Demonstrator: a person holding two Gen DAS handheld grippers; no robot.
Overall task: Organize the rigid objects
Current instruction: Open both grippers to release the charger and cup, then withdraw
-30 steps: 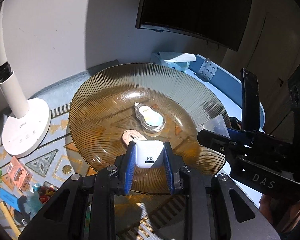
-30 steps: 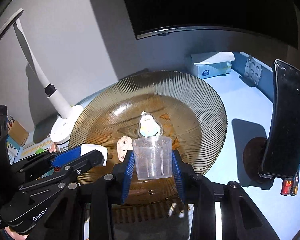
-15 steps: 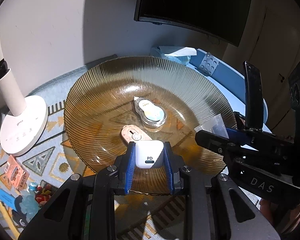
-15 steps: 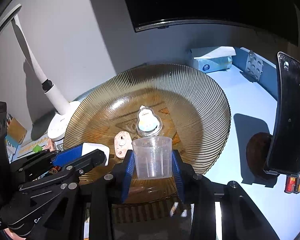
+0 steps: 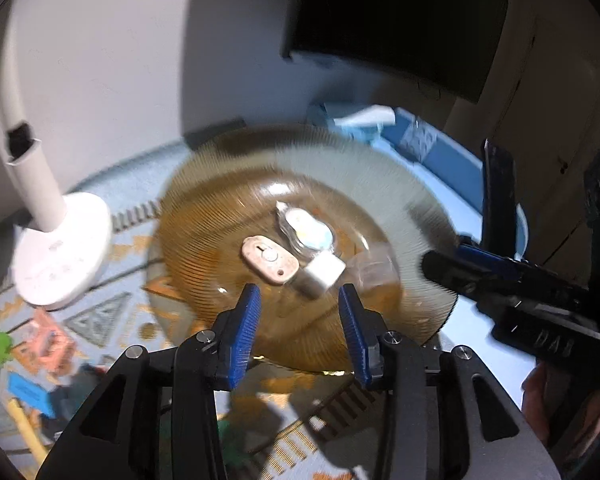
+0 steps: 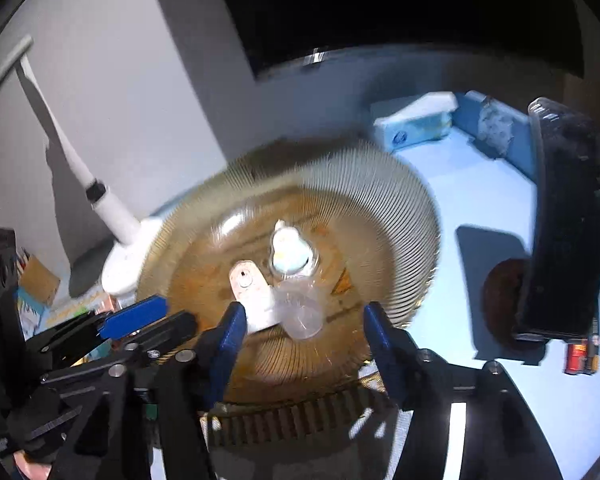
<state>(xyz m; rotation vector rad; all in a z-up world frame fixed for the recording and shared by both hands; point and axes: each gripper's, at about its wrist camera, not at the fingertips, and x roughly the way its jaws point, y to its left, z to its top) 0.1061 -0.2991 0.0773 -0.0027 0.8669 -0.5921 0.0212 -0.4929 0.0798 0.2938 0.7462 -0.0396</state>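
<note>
Left wrist view: ribbed amber glass plate (image 5: 204,216) on patterned mat (image 5: 100,320), holding clear plastic cup (image 5: 373,270) on its side, white charger block (image 5: 323,272), pink oval tag (image 5: 270,260) and round tape dispenser (image 5: 307,232). Left gripper (image 5: 298,312) spread wide, empty; right gripper (image 6: 301,326) likewise wide, empty.

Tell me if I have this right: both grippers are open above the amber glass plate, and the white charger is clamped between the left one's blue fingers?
Not quite. In the left wrist view the white charger lies loose on the amber glass plate, beyond the left gripper, whose blue fingers stand apart. The right gripper is indeed open too.
</note>
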